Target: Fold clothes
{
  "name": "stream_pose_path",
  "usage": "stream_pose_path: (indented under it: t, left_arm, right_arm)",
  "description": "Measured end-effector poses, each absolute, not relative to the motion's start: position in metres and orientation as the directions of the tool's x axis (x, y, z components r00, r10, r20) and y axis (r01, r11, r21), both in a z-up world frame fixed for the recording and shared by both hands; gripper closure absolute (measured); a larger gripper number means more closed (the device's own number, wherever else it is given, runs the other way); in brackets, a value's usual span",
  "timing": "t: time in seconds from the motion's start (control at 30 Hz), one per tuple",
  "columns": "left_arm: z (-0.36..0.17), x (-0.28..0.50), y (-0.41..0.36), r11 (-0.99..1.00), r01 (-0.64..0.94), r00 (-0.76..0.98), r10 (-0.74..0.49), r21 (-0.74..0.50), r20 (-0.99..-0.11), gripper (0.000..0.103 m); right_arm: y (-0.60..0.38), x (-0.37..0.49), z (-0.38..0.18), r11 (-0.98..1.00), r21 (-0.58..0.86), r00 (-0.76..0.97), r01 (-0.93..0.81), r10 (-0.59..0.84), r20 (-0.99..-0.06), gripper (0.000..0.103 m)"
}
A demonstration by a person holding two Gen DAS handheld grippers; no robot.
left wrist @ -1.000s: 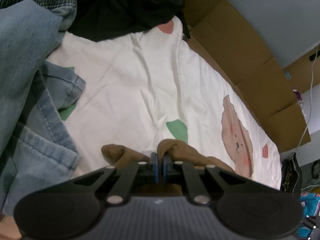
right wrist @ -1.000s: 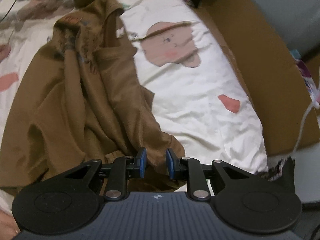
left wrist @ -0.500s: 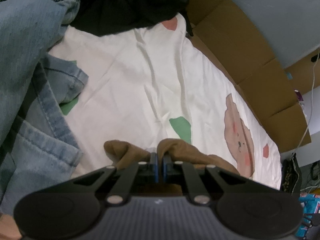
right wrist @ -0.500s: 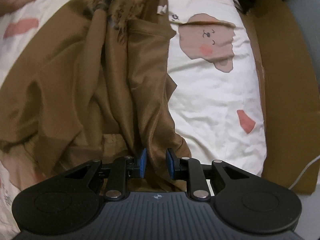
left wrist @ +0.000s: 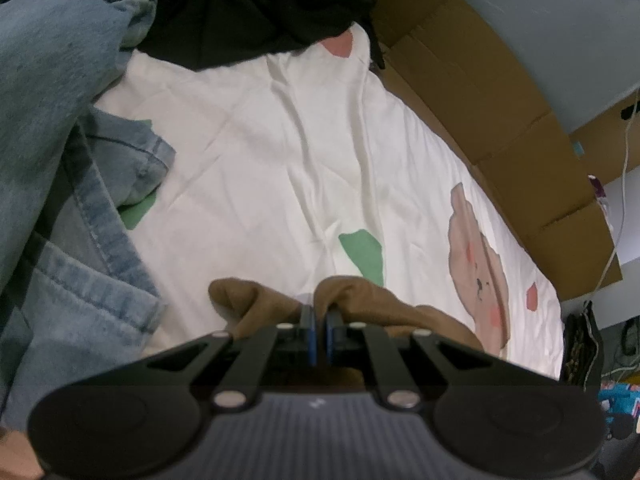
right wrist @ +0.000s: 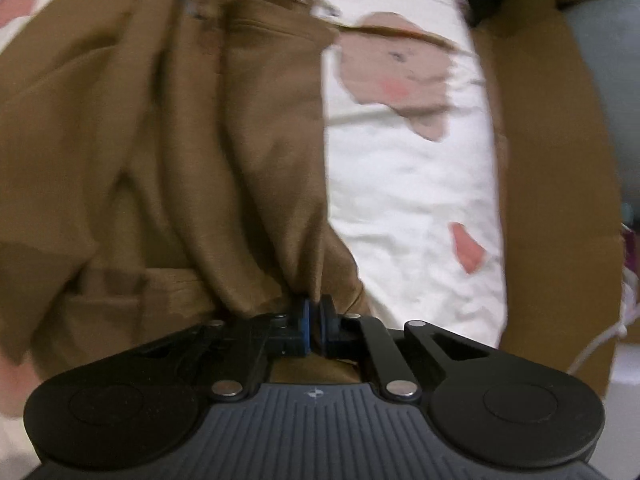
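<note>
A brown shirt (right wrist: 168, 152) lies rumpled lengthwise on a white bedsheet (right wrist: 408, 184) printed with bears. My right gripper (right wrist: 314, 307) is shut on the shirt's near edge, cloth bunched between its blue pads. In the left wrist view, my left gripper (left wrist: 319, 316) is shut on another fold of the same brown shirt (left wrist: 360, 300), which bulges up on both sides of the fingers. The rest of the shirt is hidden below the left gripper's body.
Blue denim garments (left wrist: 60, 168) are heaped at the left of the sheet (left wrist: 280, 168), and a black garment (left wrist: 248, 12) lies at its far end. Flattened cardboard (left wrist: 500, 120) runs along the right side of the bed. A white cable (left wrist: 618, 216) hangs by the cardboard.
My right gripper sank onto the shirt's near edge, rolled, and its jaws went from open to shut on the cloth. The left gripper kept its grip and stayed put.
</note>
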State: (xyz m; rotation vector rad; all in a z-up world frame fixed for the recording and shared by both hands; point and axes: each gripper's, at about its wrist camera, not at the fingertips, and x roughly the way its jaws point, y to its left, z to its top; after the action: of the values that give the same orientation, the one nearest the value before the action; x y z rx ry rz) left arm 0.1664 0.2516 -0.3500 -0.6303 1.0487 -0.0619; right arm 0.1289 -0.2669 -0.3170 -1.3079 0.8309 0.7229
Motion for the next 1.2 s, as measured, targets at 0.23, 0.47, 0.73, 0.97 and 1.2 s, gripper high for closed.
stream_pose_path:
  t: [0.23, 0.47, 0.73, 0.97, 1.2]
  left_arm:
    - [-0.338, 0.165, 0.240, 0.836, -0.174, 0.516, -0.373, -0.521, -0.771, 0.098]
    - [-0.317, 0.152, 0.194, 0.829, -0.012, 0.484, -0.484, -0.559, -0.728, 0.098]
    - [-0.316, 0.133, 0.122, 0.828, 0.164, 0.388, -0.554, -0.536, -0.737, 0.098]
    - [-0.318, 0.117, 0.072, 0.841, 0.295, 0.334, -0.536, -0.454, -0.776, 0.096]
    - [-0.300, 0.108, 0.076, 0.825, 0.320, 0.344, -0.560, -0.466, -0.754, 0.095]
  right_arm:
    - [-0.280, 0.137, -0.299, 0.328, -0.643, 0.667, -0.693, -0.049, -0.744, 0.102]
    - [-0.320, 0.145, -0.269, 0.570, -0.631, 0.682, -0.526, -0.162, -0.714, 0.102]
    - [-0.373, 0.123, -0.268, 0.735, -0.572, 0.625, -0.364, -0.263, -0.735, 0.102]
    - [-0.392, 0.093, -0.294, 0.812, -0.508, 0.589, -0.287, -0.269, -0.762, 0.102]
    - [-0.394, 0.087, -0.299, 0.849, -0.462, 0.586, -0.256, -0.244, -0.773, 0.102]
